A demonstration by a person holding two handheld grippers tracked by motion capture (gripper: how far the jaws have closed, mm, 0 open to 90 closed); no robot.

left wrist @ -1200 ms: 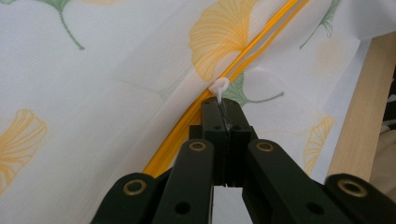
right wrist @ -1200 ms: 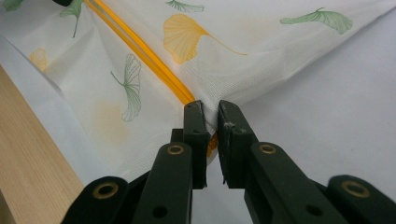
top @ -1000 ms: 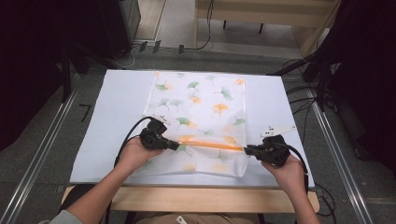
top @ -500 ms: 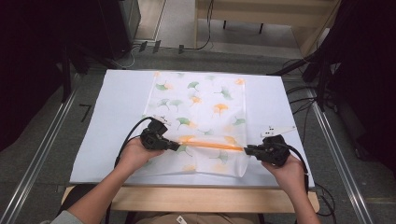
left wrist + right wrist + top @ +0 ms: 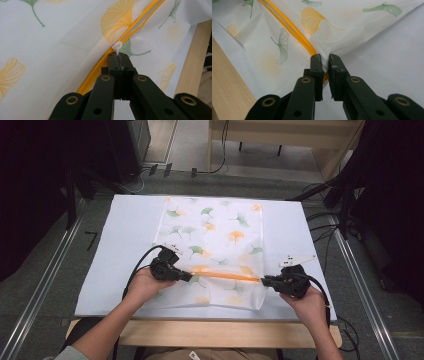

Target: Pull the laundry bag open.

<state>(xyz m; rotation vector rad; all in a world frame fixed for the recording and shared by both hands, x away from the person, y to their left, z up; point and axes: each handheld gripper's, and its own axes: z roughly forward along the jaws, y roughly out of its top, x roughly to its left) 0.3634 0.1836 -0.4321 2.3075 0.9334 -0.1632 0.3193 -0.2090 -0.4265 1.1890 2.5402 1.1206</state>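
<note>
A white mesh bag [image 5: 220,235] printed with green and orange ginkgo leaves lies flat on the white table cover. An orange zipper [image 5: 225,275] runs across its near part. My left gripper [image 5: 189,276] is at the zipper's left end. In the left gripper view it [image 5: 119,56] is shut on the small white zipper pull [image 5: 117,47], which sticks out past the tips. My right gripper [image 5: 264,281] is at the bag's right edge. In the right gripper view it [image 5: 325,58] pinches the mesh where the zipper [image 5: 287,25] ends, with the fabric pulled taut.
The white table cover [image 5: 130,230] reaches past the bag on all sides. A wooden table edge [image 5: 225,332] runs along the front. Cables [image 5: 325,227] lie off the right side, and a metal rail [image 5: 45,285] runs along the floor at left.
</note>
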